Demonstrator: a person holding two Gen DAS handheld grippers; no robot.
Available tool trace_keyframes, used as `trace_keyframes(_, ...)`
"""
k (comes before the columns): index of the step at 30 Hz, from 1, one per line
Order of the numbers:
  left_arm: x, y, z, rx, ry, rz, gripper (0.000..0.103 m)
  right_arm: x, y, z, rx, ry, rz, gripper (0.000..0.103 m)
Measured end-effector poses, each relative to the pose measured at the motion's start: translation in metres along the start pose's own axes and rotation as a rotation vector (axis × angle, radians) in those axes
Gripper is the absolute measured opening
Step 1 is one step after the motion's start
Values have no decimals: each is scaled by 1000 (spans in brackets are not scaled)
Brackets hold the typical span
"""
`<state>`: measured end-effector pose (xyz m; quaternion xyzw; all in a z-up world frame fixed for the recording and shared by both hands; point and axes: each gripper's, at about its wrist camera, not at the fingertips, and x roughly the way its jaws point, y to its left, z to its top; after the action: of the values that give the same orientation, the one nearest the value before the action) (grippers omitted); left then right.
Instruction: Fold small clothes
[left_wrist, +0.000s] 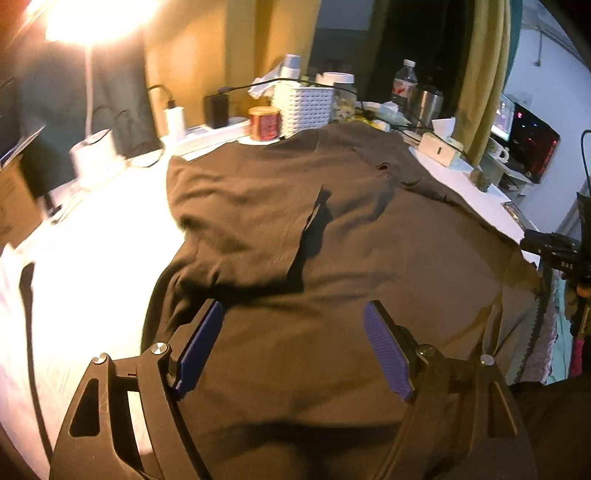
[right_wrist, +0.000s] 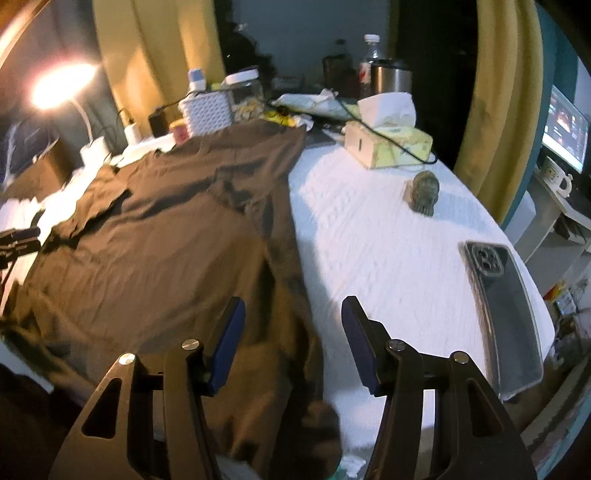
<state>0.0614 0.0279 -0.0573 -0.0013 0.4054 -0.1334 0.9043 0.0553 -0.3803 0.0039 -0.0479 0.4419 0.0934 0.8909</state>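
Observation:
A dark brown T-shirt (left_wrist: 295, 229) lies spread over a white-covered table (left_wrist: 103, 229); part of it is folded over itself, leaving a raised edge across the middle. It also shows in the right wrist view (right_wrist: 159, 243), with its right edge running down the table. My left gripper (left_wrist: 293, 314) is open, hovering above the shirt's near part, holding nothing. My right gripper (right_wrist: 293, 310) is open over the shirt's right edge near the table's front, holding nothing. The right gripper's tip shows at the far right of the left wrist view (left_wrist: 550, 247).
A lit lamp (left_wrist: 92, 22), white basket (left_wrist: 304, 105), red tin (left_wrist: 264, 123), bottles and cables crowd the table's back. A tissue box (right_wrist: 388, 144), a small dark figurine (right_wrist: 423, 194) and a phone (right_wrist: 502, 306) lie on the cloth (right_wrist: 369, 240) right of the shirt.

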Motion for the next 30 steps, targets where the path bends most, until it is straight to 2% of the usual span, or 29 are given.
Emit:
trace_keyframes(3, -12, 6, -18, -28, -3, 32, 78, -1, 6, -13, -23, 19, 14, 56)
trace_keyframes(6, -21, 12, -34, -59, -4, 60, 78, -3, 12, -22, -45, 29, 20, 45)
trace_keyframes(12, -34, 26, -65, -105, 15, 121, 78, -12, 24, -32, -95, 10, 36, 41)
trace_keyframes(16, -36, 30, -79, -98, 30, 136, 78, 3, 27, -40, -102, 47, 26, 40)
trace_keyframes(18, -37, 30, -83, -86, 34, 168, 78, 9, 31, -44, -116, 59, 9, 32)
trace_keyframes(19, -37, 32, -85, -89, 35, 182, 78, 8, 33, -45, -121, 52, 1, 31)
trace_keyframes(21, -38, 37, -87, -109, 38, 200, 78, 7, 35, -45, -130, 48, -1, 17)
trace_keyframes(22, -38, 40, -88, -117, 38, 210, 77, 7, 36, -46, -133, 46, 1, 15)
trace_keyframes(24, -38, 42, -91, -122, 43, 232, 64, 6, 37, -46, -143, 42, 0, 11)
trace_keyframes(27, -34, 44, -95, -124, 63, 224, 43, 3, 39, -45, -157, 24, -4, 9)
trace_keyframes(29, -34, 42, -98, -107, 58, 256, 26, -2, 39, -41, -162, 3, -5, 9)
trace_keyframes(30, -36, 43, -99, -110, 54, 263, 21, -5, 40, -39, -165, -6, -7, 8)
